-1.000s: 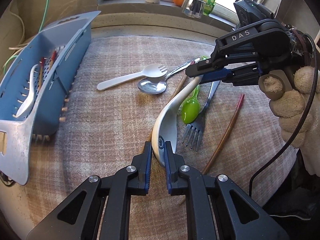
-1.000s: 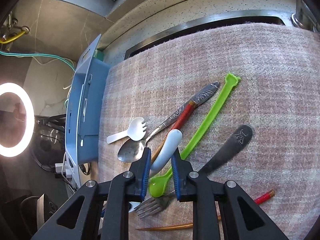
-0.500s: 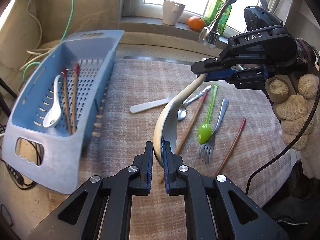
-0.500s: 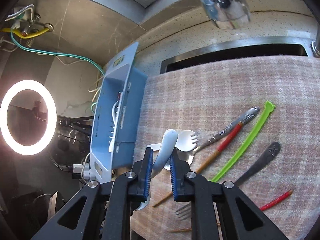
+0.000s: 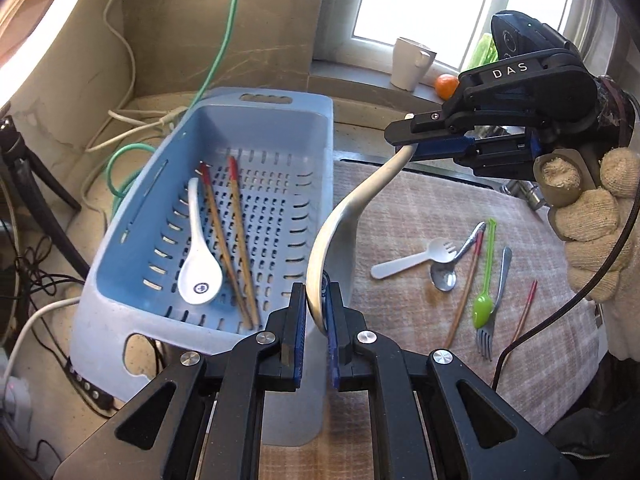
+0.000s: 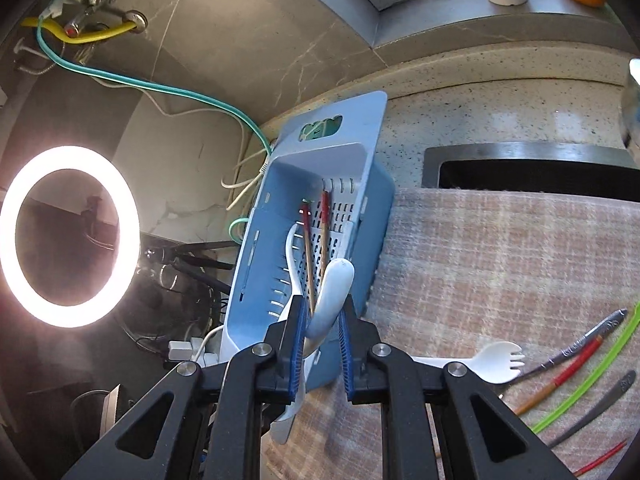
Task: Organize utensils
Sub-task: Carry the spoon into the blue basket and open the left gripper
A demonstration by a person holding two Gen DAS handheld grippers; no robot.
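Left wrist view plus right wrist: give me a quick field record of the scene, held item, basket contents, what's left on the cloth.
held item: white ceramic spoon, carried in the air by both grippers
left gripper: shut on the spoon's bowl end
right gripper: shut on the spoon's handle end
blue basket: holds another white spoon and two red-tipped chopsticks
checked cloth: white spork, metal spoon, green spoon, metal fork, two loose chopsticks
windowsill: white mug, orange

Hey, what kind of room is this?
Most likely a home kitchen: a sink set into the counter, a blue drainer basket holding utensils, and a mug on the windowsill.
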